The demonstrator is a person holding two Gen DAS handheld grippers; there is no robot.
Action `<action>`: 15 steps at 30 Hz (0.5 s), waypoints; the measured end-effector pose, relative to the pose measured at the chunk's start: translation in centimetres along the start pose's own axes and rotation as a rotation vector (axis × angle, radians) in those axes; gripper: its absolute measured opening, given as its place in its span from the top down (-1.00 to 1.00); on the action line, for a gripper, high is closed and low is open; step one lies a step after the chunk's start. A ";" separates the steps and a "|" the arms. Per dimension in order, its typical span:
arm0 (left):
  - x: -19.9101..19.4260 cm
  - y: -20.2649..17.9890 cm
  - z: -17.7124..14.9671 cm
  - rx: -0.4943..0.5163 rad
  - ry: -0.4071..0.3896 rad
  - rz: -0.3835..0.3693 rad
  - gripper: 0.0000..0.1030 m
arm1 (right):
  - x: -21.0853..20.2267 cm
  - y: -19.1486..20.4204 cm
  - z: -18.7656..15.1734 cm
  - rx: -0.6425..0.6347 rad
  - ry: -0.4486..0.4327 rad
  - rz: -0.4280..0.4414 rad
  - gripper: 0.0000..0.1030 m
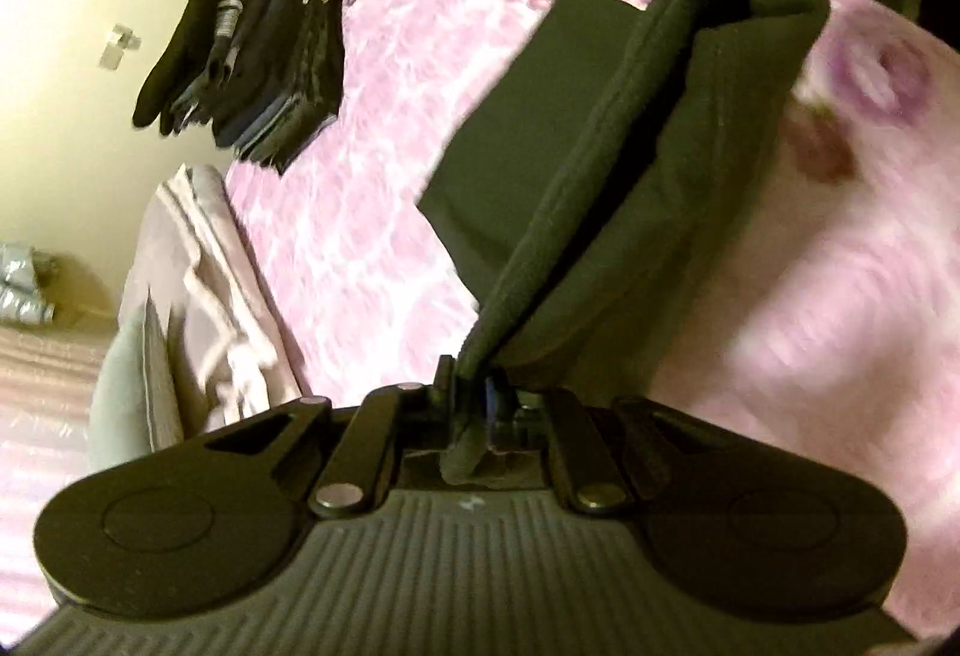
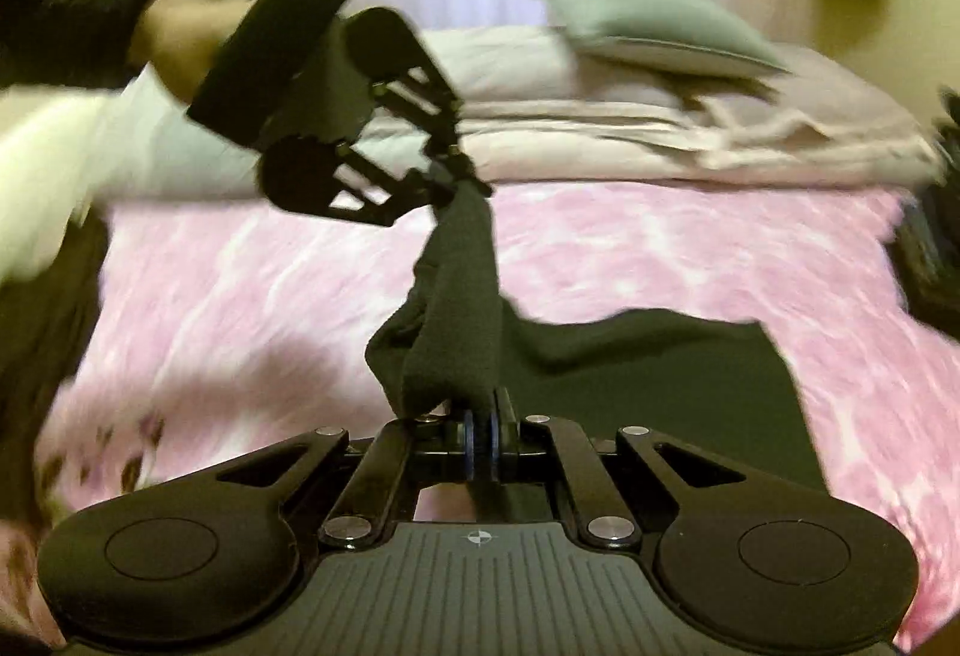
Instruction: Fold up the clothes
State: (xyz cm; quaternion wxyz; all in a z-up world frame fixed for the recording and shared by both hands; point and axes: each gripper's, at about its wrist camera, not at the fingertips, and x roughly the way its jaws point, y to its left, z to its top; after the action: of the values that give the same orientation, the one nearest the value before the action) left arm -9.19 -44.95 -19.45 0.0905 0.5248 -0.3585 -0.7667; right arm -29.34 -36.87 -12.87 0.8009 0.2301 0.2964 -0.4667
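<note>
Dark fabric is pinched in both sets of jaws: the left gripper [image 1: 471,374] is clenched on one edge of a single dark garment [image 1: 600,188], and the right gripper [image 2: 483,410] is clenched on another part of the same garment [image 2: 456,308]. From each grip the cloth rises as a bunched, rope-like band stretched between the two tools, with a thick seamed hem showing along it. The rest hangs down to a flat dark panel lying on the pink floral blanket [image 1: 372,188] that covers the bed. In the right wrist view the left gripper [image 2: 462,176] is seen across the bed, held by a person's hand [image 2: 174,38] with a white sleeve. One stack of folded dark clothes [image 1: 258,56] sits at the blanket's far edge, well apart from the garment. At the head of the bed lie one grey pillow [image 2: 660,32] and a pile of pale folded bedding [image 2: 690,128]. Much of both views is motion-blurred.
</note>
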 end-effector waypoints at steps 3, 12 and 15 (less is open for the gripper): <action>3.8 3.2 4.0 0.033 0.002 -0.039 0.87 | -0.3 -5.7 0.1 0.127 -0.013 -0.006 0.93; 20.0 7.2 13.0 0.118 -0.014 -0.253 0.86 | 2.3 -22.0 -4.1 0.499 0.032 -0.018 0.93; 24.7 6.9 14.7 0.134 -0.006 -0.338 0.86 | 3.3 -25.3 -6.5 0.612 0.052 -0.024 0.93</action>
State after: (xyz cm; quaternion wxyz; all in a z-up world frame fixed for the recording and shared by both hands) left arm -34.27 -56.02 -30.45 -0.0760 0.5801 -0.3159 -0.7470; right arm -52.12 -46.28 -22.15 0.6809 0.4690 0.1652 -0.5377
